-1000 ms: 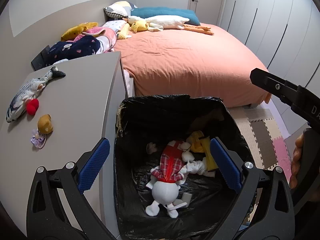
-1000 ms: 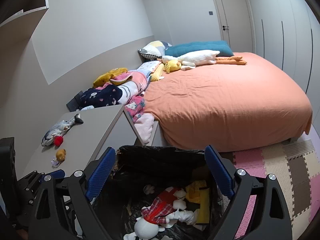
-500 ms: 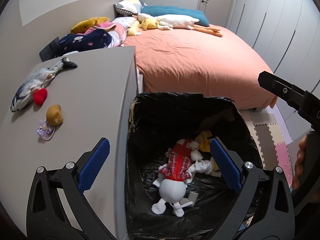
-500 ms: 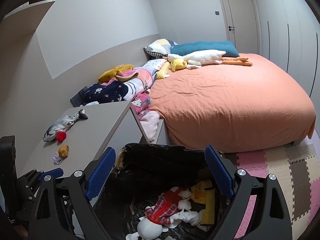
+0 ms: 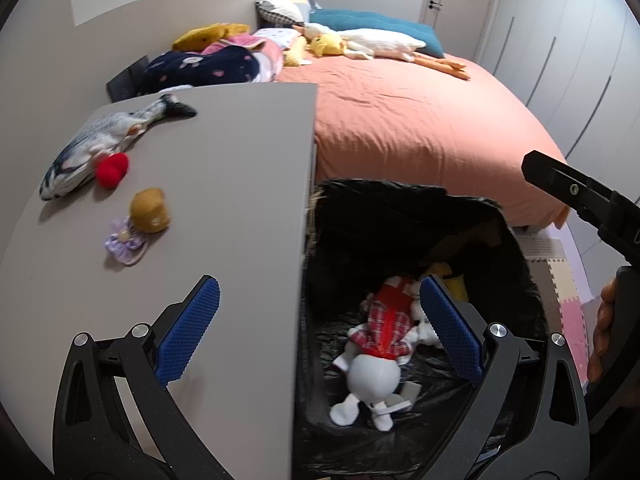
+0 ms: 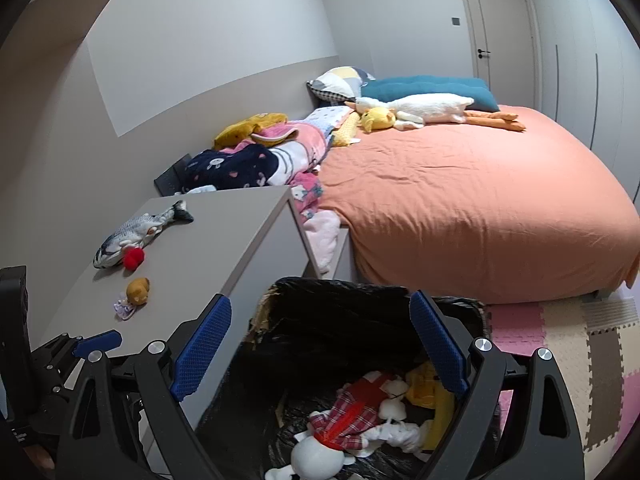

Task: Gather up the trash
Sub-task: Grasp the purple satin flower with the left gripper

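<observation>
— Orange bedding is filling the far side: the bed [image 6: 480, 200] is sitting behind the grey desk [image 5: 224, 200], and the black-lined bin [image 5: 400, 208] is standing tight against the desk's edge. What are you carrying?

— Nothing. Your left gripper [image 5: 320, 332] is hovering with its blue pads spread wide, one over the desk, one over the bin, pinching nothing and touching nothing. Your right gripper [image 6: 320, 344] is likewise gaping over the bin's rim, empty.

— And the trash?

— A white doll in a red plaid dress [image 5: 380, 336] is lying inside the bin beside something yellow [image 6: 428, 392]. On the desk, well apart from your pads, a plush fish [image 5: 104, 140] is touching a red ball [image 5: 112, 168]; near them a small brown toy [image 5: 150, 210] is resting against a purple trinket [image 5: 124, 238].
</observation>
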`<move>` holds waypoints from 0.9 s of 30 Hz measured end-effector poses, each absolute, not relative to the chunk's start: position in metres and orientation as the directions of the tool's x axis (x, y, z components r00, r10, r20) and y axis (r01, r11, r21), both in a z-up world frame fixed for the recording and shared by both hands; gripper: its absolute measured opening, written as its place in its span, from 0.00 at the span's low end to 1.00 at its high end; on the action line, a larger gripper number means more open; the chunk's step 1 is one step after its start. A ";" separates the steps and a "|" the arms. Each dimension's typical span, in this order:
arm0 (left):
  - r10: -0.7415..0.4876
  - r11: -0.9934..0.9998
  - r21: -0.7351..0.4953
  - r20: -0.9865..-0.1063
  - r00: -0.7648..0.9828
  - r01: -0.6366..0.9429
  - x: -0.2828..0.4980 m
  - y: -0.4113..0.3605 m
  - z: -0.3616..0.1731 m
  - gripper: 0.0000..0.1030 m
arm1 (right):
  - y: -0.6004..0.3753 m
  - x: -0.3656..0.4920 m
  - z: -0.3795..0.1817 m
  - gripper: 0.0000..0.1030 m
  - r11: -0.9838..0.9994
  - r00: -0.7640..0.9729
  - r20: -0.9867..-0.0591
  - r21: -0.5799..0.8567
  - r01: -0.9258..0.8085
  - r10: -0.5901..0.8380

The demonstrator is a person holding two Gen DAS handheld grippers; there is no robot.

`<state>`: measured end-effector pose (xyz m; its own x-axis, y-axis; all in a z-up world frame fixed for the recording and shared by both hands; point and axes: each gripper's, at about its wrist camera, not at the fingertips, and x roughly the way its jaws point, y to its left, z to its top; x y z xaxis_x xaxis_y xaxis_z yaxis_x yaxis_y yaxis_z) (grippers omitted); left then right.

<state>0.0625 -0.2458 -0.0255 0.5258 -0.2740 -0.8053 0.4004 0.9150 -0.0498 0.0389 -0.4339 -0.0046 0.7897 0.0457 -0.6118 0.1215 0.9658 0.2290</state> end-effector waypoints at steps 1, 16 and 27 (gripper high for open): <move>-0.268 0.919 -0.049 -0.807 0.527 0.392 0.065 -0.241 -0.026 0.94 | -0.431 0.041 -0.005 0.88 0.966 0.789 -0.612 0.230 0.116 0.051; -0.139 0.970 0.010 -0.796 0.589 0.243 0.088 -0.170 -0.034 0.94 | -0.377 0.077 -0.019 0.88 0.970 0.766 -0.628 0.240 0.027 0.134; -0.124 0.984 -0.028 -0.822 0.556 0.178 0.114 -0.134 -0.048 0.57 | -0.342 0.100 -0.031 0.88 0.975 0.741 -0.651 0.220 -0.026 0.167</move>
<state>0.1142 -0.1339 -0.0483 0.5559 -0.1238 -0.8220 0.1775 0.9837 -0.0281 0.0998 -0.3419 -0.0306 0.7409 0.1666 -0.6506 -0.0260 0.9751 0.2202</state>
